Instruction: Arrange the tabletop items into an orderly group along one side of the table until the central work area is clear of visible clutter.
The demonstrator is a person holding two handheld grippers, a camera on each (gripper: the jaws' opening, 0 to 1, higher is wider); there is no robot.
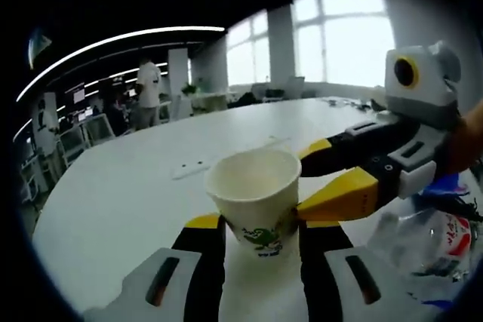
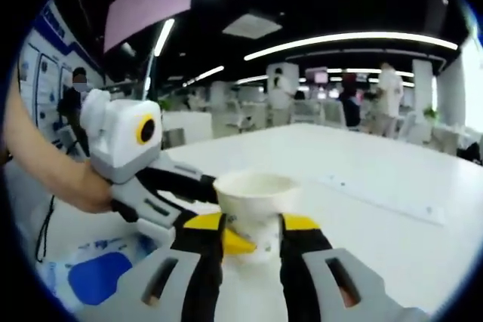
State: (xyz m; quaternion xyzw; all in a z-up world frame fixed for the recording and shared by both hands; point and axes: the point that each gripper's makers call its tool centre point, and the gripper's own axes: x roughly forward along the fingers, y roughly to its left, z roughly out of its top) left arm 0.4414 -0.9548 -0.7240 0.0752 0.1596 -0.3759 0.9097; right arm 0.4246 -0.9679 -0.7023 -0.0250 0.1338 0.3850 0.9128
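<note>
Left claw, right claw both grip paper cup.

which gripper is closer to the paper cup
Neither clearly. The left gripper flanks the paper cup at its base; the right gripper straddles it from the side, just as close.

My table is a long white one with a rounded end, stretching away toward the windows. A white paper cup with a green print stands on it right before me, a flat white strip lies beyond it, and a crumpled clear plastic wrapper sits just beside the cup.
</note>
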